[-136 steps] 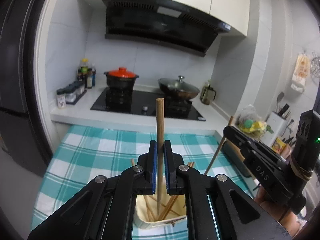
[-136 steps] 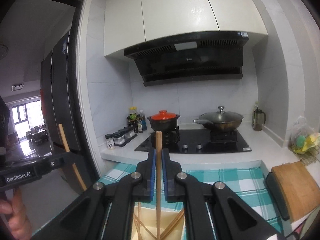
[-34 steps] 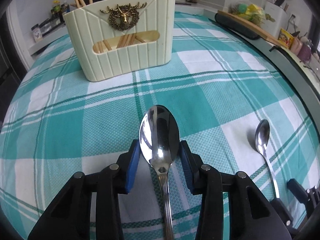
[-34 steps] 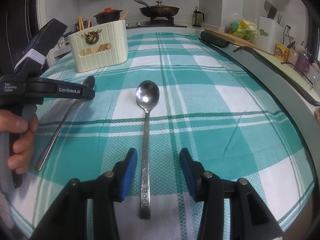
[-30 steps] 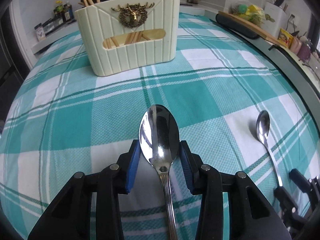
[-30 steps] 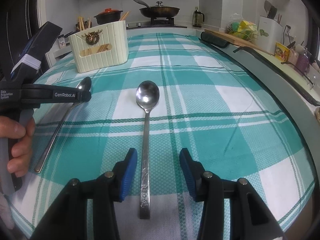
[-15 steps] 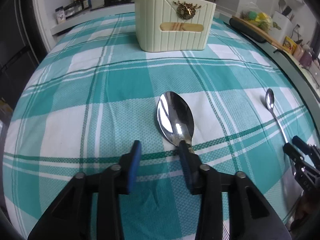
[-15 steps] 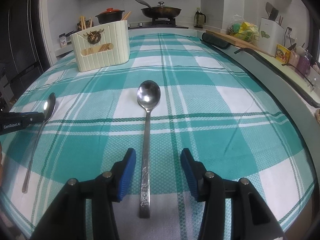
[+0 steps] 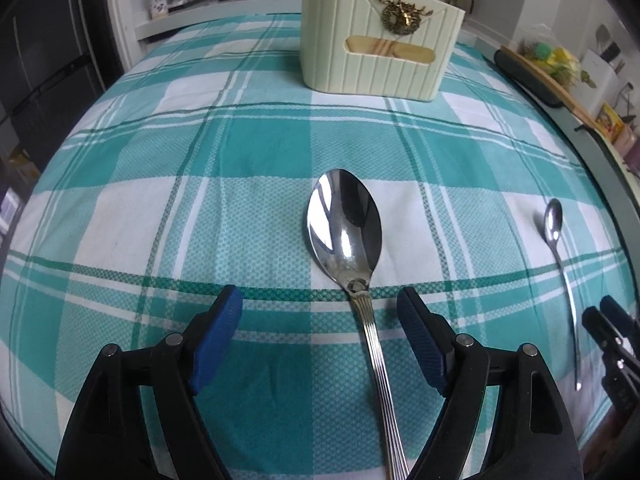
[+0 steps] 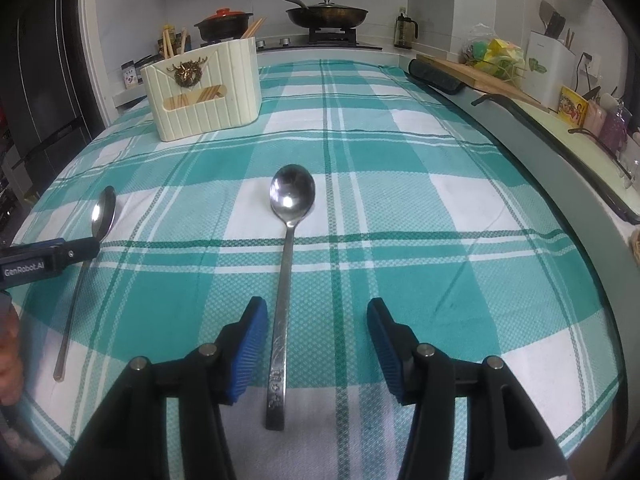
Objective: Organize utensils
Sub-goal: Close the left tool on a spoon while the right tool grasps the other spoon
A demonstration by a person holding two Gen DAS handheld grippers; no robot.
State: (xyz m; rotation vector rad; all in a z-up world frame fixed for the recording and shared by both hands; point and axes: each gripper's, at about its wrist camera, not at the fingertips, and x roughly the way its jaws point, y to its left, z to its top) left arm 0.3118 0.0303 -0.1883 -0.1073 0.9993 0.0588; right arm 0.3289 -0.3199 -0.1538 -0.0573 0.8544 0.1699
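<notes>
Two steel spoons lie on the teal plaid tablecloth (image 9: 248,144). The ridged-handle spoon (image 9: 346,224) lies flat with its handle between the fingers of my left gripper (image 9: 320,316), which is open and empty. It also shows in the right wrist view (image 10: 102,212). The other spoon (image 10: 291,196) lies with its handle between the fingers of my right gripper (image 10: 316,320), also open; it shows small in the left wrist view (image 9: 555,224). A cream utensil holder (image 9: 380,40) with chopsticks stands further back, also visible in the right wrist view (image 10: 204,88).
A stove with a wok (image 10: 326,14) and a red-lidded pot (image 10: 226,22) lies behind the table. A cutting board (image 10: 480,78) and a counter rail run along the right. A dark fridge (image 10: 36,80) stands at the left.
My left gripper has opened wide and let go of the ridged-handle spoon, which now lies flat on the cloth. My right gripper has opened wider around the other spoon's handle.
</notes>
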